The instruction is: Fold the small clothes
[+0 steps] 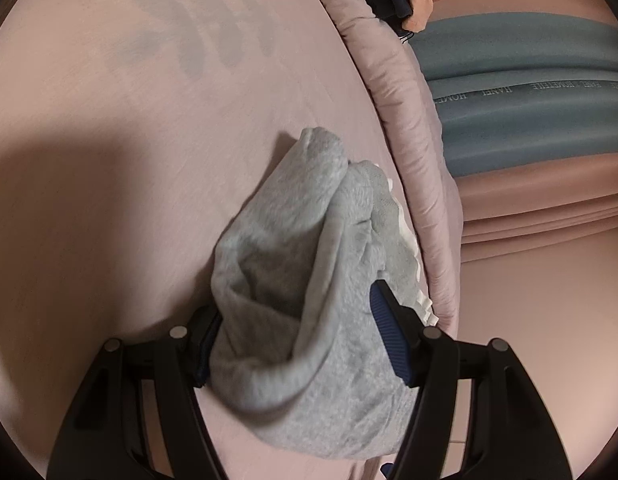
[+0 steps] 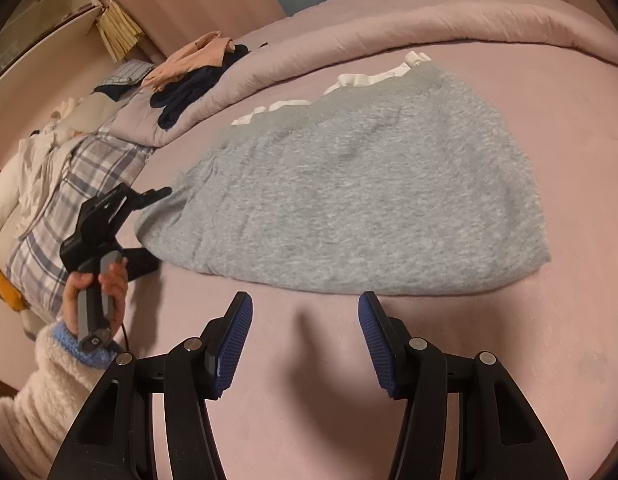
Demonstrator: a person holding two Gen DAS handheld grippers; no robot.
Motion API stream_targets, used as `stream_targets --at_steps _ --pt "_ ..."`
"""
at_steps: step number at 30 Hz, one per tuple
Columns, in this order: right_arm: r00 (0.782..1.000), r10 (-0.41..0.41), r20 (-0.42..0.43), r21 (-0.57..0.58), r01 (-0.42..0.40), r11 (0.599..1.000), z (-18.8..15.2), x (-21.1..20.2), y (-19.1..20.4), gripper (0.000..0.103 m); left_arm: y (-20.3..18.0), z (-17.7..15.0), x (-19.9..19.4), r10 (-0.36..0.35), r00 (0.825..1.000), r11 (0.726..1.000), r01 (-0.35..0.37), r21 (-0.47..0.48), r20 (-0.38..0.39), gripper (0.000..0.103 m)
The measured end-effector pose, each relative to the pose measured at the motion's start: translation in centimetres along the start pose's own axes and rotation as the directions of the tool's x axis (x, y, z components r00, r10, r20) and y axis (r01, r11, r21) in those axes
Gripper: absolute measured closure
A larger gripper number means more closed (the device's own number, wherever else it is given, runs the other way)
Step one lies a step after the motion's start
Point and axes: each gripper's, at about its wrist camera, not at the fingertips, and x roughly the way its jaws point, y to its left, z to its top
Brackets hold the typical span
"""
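Note:
A grey fleece garment [image 2: 349,200] with a white frilled edge [image 2: 365,78] lies on the pink bed sheet [image 2: 549,360]. In the left wrist view its bunched end [image 1: 301,280] fills the gap between my left gripper's fingers; the left gripper [image 1: 297,328] is shut on it. From the right wrist view the left gripper [image 2: 157,196] sits at the garment's left end, held by a hand in a white sleeve. My right gripper [image 2: 305,336] is open and empty, just in front of the garment's near edge.
A rolled pink duvet [image 2: 389,32] borders the sheet behind the garment. Dark and peach clothes [image 2: 193,76] lie on it at the left. A plaid pillow and white bedding [image 2: 61,184] lie further left. A teal bolster [image 1: 529,92] lies beyond the duvet.

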Motion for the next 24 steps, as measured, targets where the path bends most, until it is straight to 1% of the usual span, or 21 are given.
stream_targets --at_steps 2,4,6,8,11,13,14,15,18,21,24 --pt "1.0 -0.002 -0.003 0.001 0.002 1.0 0.0 0.1 0.0 0.048 -0.3 0.2 0.2 0.016 1.0 1.0 -0.016 0.01 -0.006 0.042" --pt "1.0 -0.008 -0.008 0.001 0.008 1.0 0.2 0.3 0.1 0.048 -0.6 0.3 0.6 0.071 0.997 0.996 -0.07 0.053 -0.013 0.059" --pt "1.0 -0.011 -0.011 0.004 0.011 1.0 0.2 0.5 0.1 0.048 -0.8 0.3 0.8 0.115 0.993 0.988 -0.113 0.102 -0.016 0.066" --pt "1.0 -0.007 -0.015 0.009 0.007 1.0 0.3 0.7 0.2 0.048 -0.7 0.2 0.7 0.122 0.992 0.986 -0.119 0.119 -0.017 0.068" --pt "1.0 -0.007 -0.025 0.006 0.007 1.0 0.8 1.4 0.5 0.048 -1.2 -0.1 0.9 0.176 0.984 0.966 -0.172 0.192 -0.006 0.072" --pt "1.0 -0.011 -0.023 -0.003 0.011 1.0 1.3 1.7 0.8 0.048 -2.1 -0.6 1.2 0.231 0.973 0.936 -0.227 0.27 0.015 0.074" --pt "1.0 -0.014 -0.021 -0.009 0.014 1.0 1.7 1.8 1.1 0.048 -2.3 -0.7 1.3 0.247 0.969 0.925 -0.242 0.293 0.022 0.075" --pt "1.0 -0.022 -0.018 -0.015 0.022 1.0 2.1 2.0 1.3 0.048 -2.7 -1.0 1.5 0.27 0.962 0.906 -0.266 0.328 0.034 0.075" --pt "0.998 -0.061 -0.002 -0.04 0.061 0.997 3.5 2.7 2.2 0.048 -3.3 -1.4 1.9 0.311 0.949 0.87 -0.307 0.387 0.055 0.075" --pt "0.995 -0.097 0.012 -0.065 0.097 0.993 5.1 3.6 3.0 0.048 -3.6 -1.6 2.3 0.335 0.939 0.84 -0.333 0.429 0.074 0.075" --pt "0.995 -0.099 0.024 -0.074 0.1 0.992 7.2 4.8 3.5 0.048 -3.7 -1.7 2.5 0.345 0.935 0.826 -0.344 0.447 0.082 0.075"
